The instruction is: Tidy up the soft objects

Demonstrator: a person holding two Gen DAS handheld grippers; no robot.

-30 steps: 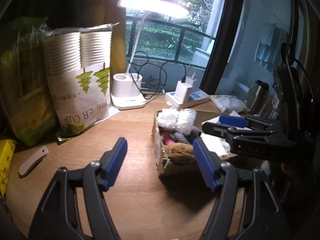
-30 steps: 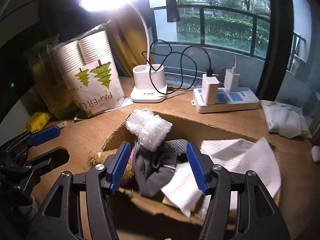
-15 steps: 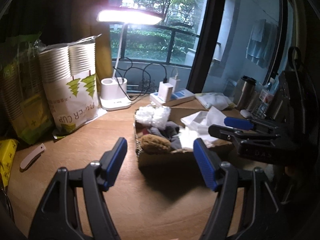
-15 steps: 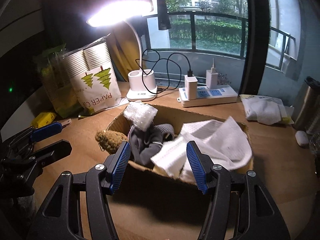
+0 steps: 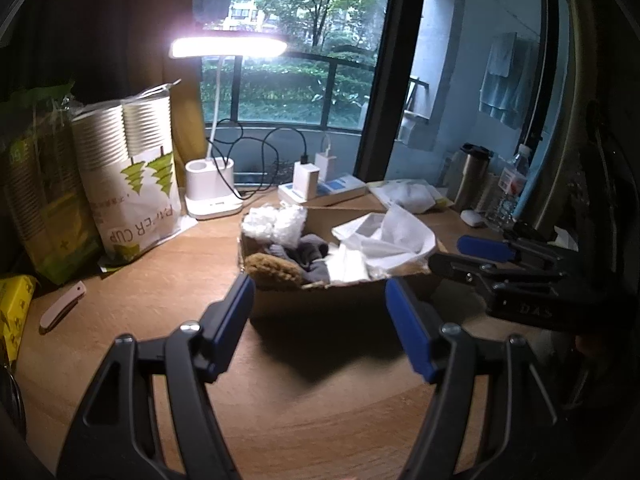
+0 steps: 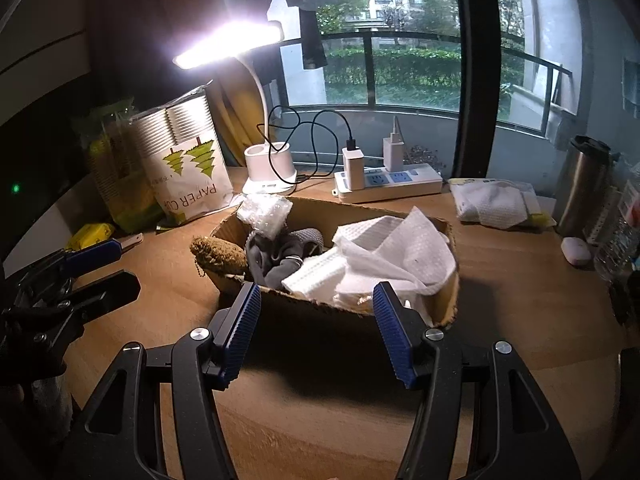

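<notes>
A wooden desk sitting by a window in what is looking like a home room or dormitory.

A lit desk lamp [image 6: 240,46] is shining at twelve o'clock over the wooden desk [image 6: 500,312], and a power strip [image 6: 390,182] with chargers is lying beneath the window [image 6: 400,68], which is showing a balcony railing, trees and apartment blocks. A pack of paper cups [image 6: 188,164] is standing at ten o'clock, a steel flask [image 6: 584,184] at two o'clock, and towels [image 5: 502,76] are hanging on the wall at one o'clock.
</notes>
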